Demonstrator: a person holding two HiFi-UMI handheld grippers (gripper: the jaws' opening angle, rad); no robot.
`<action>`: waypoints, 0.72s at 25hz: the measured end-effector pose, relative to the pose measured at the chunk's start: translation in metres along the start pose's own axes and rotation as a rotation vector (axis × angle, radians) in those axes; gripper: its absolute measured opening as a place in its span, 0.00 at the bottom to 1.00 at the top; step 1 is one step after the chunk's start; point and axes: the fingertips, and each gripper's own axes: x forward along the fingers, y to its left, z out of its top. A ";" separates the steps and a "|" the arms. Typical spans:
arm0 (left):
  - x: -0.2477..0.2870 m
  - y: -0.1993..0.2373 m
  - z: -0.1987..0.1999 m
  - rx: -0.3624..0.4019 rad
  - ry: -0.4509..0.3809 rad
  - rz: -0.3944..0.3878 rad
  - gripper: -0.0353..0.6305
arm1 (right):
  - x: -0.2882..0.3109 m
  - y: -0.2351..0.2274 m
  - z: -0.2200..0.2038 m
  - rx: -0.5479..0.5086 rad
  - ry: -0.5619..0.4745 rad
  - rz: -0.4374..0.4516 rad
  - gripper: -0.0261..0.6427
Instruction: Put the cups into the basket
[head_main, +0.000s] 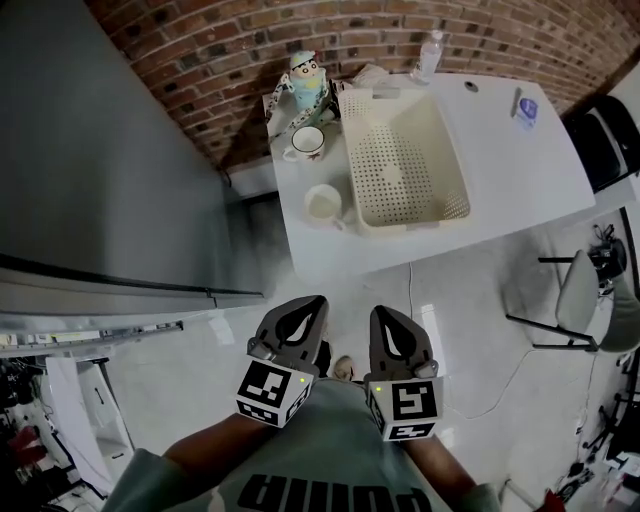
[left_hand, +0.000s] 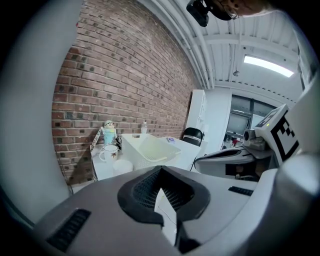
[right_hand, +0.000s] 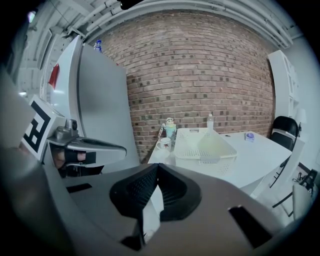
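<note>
Left gripper (head_main: 314, 303) and right gripper (head_main: 384, 314), jaws pressed together and holding nothing, hang over the floor (head_main: 460, 300), short of the white desk (head_main: 510, 180). There a plain white cup (head_main: 323, 203) and a handled, patterned cup (head_main: 307, 142) stand just beside the empty, perforated cream plastic basket (head_main: 400, 160).

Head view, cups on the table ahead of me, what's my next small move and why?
Probably step closer to the table, leading with the left gripper toward the plain white cup. Both that gripper and the right gripper are shut, empty and well short of the table; that cup stands nearest, left of the empty basket, with the patterned mug behind it.
</note>
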 end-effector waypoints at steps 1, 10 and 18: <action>0.003 0.004 0.001 -0.004 -0.003 -0.004 0.06 | 0.004 -0.001 0.001 -0.005 0.006 -0.005 0.06; 0.026 0.034 0.029 0.007 -0.039 -0.079 0.06 | 0.034 0.000 0.033 -0.034 -0.001 -0.065 0.06; 0.027 0.050 0.043 0.019 -0.069 -0.117 0.06 | 0.045 0.015 0.051 -0.078 -0.017 -0.092 0.06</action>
